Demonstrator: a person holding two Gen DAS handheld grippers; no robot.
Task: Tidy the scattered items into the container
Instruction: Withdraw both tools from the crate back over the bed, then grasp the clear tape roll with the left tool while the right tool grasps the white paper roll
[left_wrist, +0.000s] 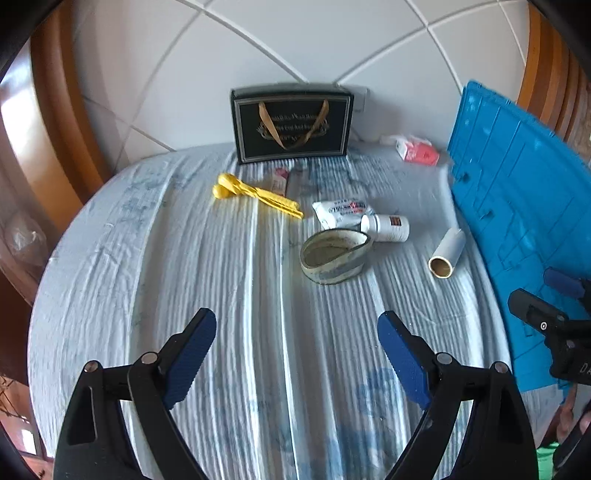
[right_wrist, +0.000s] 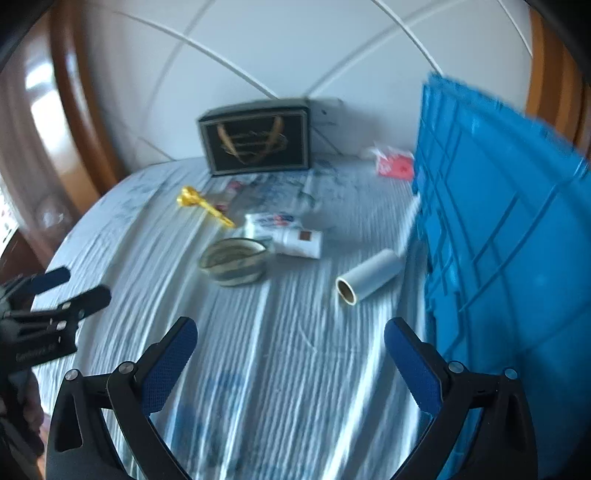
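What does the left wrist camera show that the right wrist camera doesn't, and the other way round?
Only the left wrist view shows the left gripper from behind, jaws wide open and empty. Only the right wrist view shows the right gripper that way, also open and empty. Both share the blue container, cardboard tube, tape roll, white bottle, white tube, yellow clip, black gift bag, red packet and striped tablecloth. Each also catches the other gripper at its edge.

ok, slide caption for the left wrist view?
Open left gripper above tape roll, bottle and blue crate.
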